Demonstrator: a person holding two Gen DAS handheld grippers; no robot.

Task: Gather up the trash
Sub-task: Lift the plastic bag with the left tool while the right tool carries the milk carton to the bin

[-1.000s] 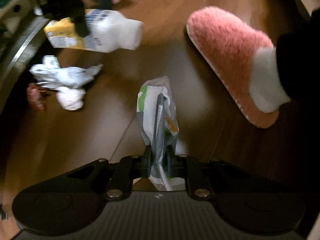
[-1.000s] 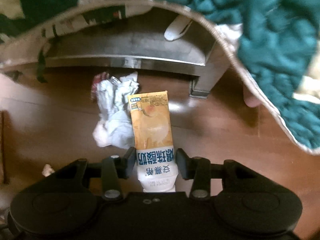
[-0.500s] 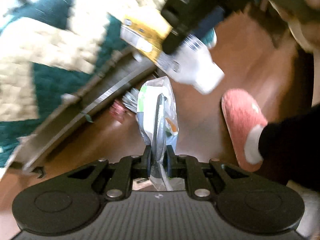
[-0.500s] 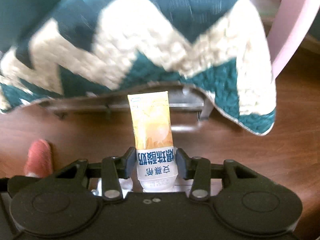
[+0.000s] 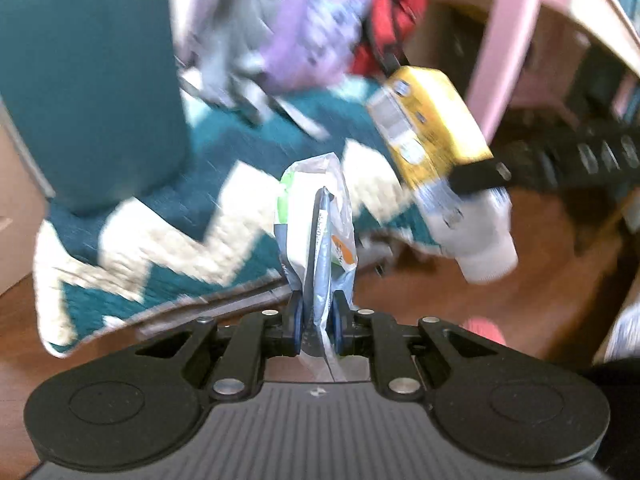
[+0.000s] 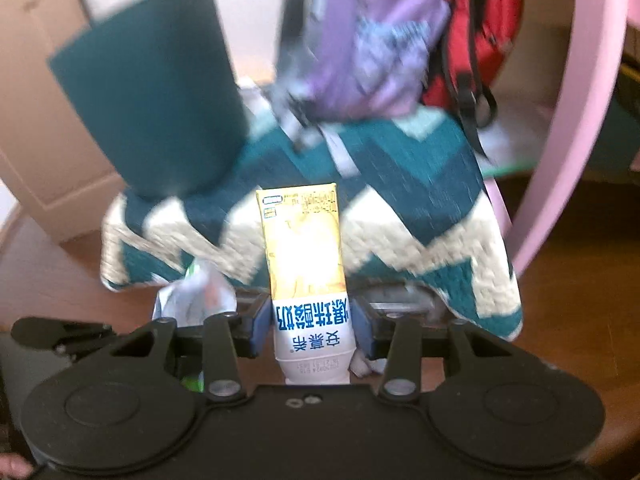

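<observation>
Left gripper (image 5: 315, 316), jaws pinched on a crumpled plastic wrapper (image 5: 316, 224) that stands up between the fingers, held in the air in front of a teal-and-cream zigzag blanket (image 5: 168, 236). Right gripper (image 6: 311, 320), jaws clamped on the white lower end of a yellow drink carton (image 6: 304, 240), the carton pointing away from the camera toward the same blanket; behind lie a teal cushion (image 6: 148, 92), a purple backpack (image 6: 368, 40) and a red bag (image 6: 480, 32), blurred

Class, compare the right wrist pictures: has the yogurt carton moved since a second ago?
Yes. The carton, held in the right tongs, has risen: earlier it hung over floor and crumpled paper, now it is level with the zigzag blanket.
</observation>
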